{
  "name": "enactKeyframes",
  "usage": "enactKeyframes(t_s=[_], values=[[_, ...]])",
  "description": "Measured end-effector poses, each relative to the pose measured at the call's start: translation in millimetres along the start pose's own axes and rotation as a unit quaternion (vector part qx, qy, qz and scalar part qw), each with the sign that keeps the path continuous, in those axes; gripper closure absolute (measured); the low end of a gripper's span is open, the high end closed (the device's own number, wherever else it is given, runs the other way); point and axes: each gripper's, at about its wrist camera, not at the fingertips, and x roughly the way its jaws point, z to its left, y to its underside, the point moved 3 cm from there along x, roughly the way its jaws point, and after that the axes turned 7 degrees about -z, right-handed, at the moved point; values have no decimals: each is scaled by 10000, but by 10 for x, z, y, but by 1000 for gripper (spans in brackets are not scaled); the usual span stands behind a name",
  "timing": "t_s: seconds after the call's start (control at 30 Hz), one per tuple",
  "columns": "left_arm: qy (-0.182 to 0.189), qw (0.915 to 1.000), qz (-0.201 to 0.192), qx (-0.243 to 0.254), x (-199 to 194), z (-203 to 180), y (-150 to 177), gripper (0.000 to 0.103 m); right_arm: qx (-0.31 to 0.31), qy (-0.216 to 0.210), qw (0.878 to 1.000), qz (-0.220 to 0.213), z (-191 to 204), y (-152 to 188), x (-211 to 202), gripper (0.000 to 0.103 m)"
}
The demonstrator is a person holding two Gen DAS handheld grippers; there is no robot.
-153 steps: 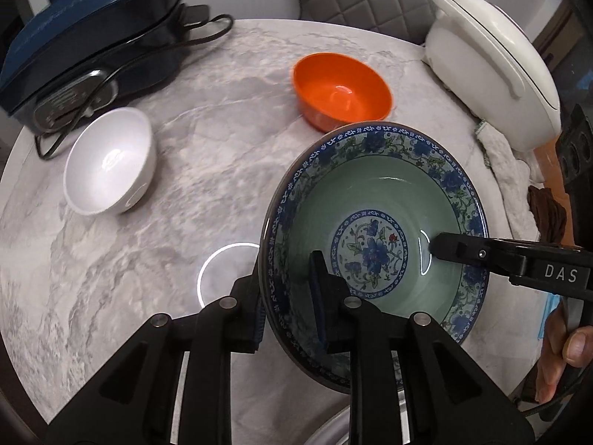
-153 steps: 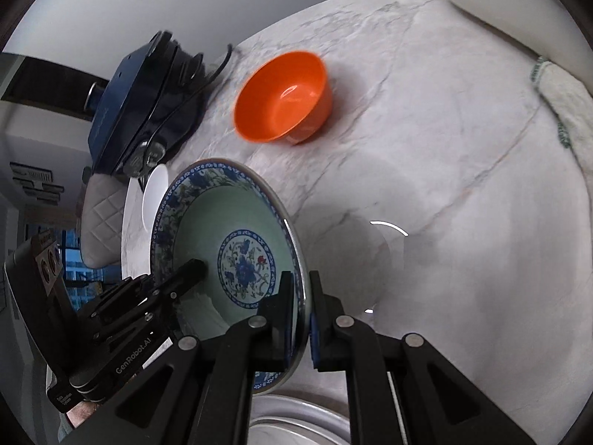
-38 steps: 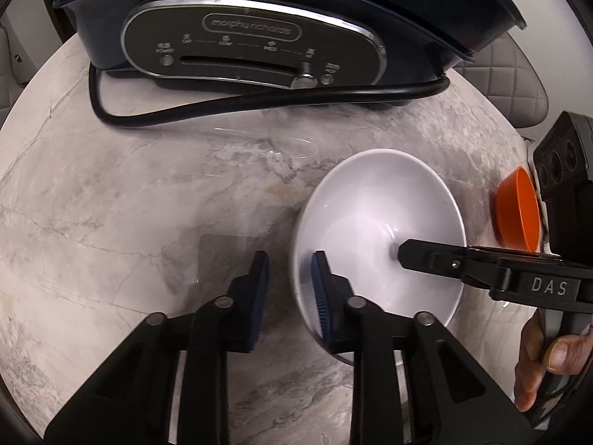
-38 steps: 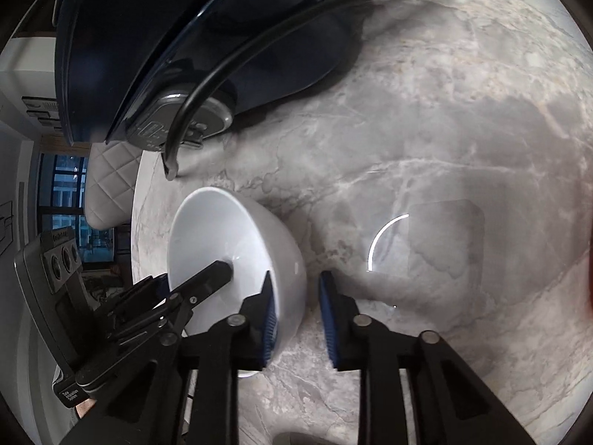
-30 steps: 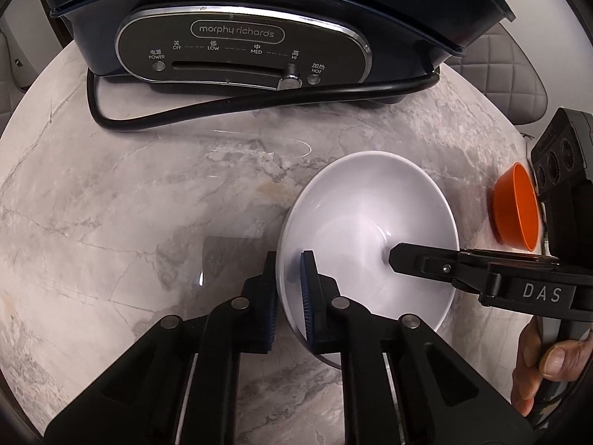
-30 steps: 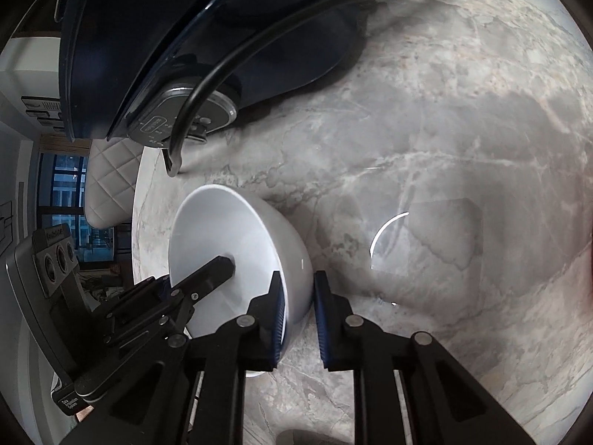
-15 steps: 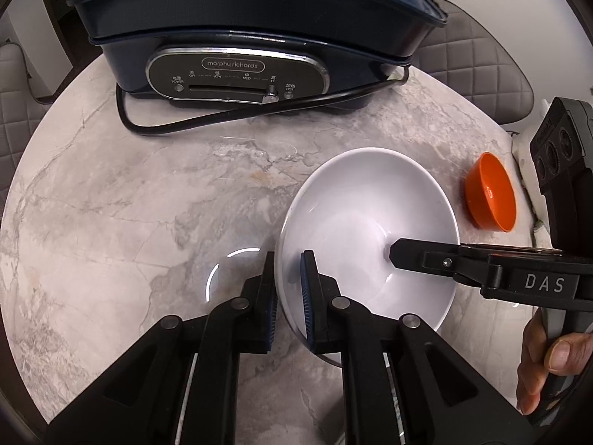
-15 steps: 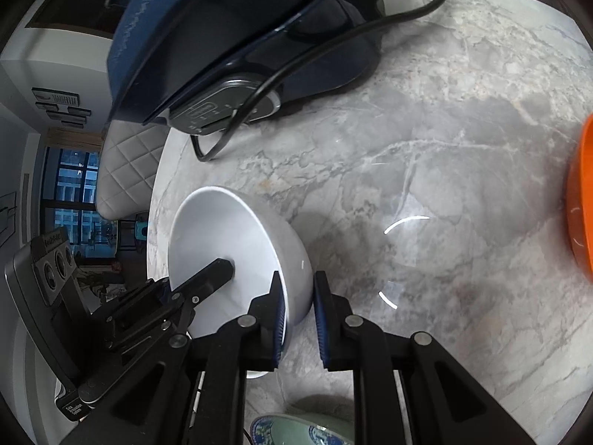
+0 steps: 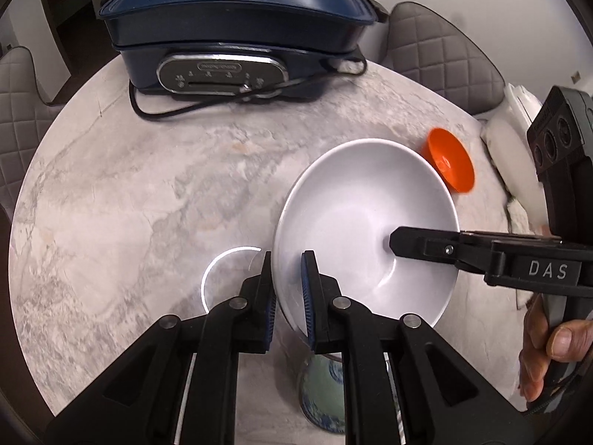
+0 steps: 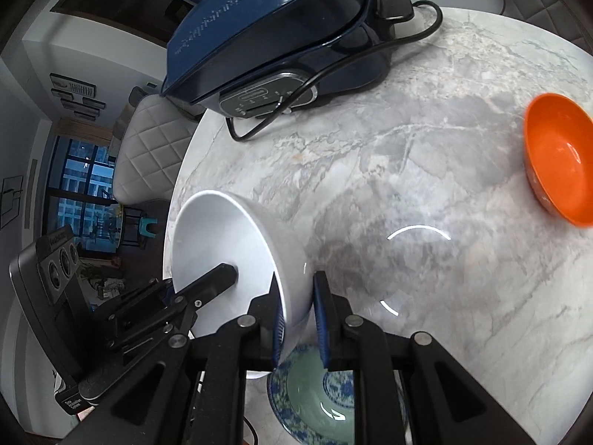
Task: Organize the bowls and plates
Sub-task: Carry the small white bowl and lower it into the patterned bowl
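Both my left gripper and right gripper are clamped on the white bowl's rim, lifted above the patterned bowl. "DAS" marks my right gripper; the far cooker's lettering is blurred.

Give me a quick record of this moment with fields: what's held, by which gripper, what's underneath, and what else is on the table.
held item: white bowl, lifted off the table and tilted
left gripper: shut on the bowl's near rim
right gripper: shut on the opposite rim
beneath: blue patterned bowl, partly hidden by the grippers
waiting: orange bowl, alone on the marble table
background: navy electric cooker with its black cord, white appliance at the right edge
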Motion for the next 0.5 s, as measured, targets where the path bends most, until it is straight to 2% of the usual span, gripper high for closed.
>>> enactKeyframes(t_s=[0.23, 0.37, 0.5], values=[[103, 9992, 336, 195, -29, -269, 691, 91, 77, 299, 9995, 112, -137, 607, -201, 86], [93, 9975, 653, 245, 81, -347, 1061, 89, 341, 407, 9981, 324, -310, 951, -143, 86], [3, 9961, 816, 324, 184, -388, 1299, 89, 402, 569, 9965, 464, -394, 1133, -51, 86]])
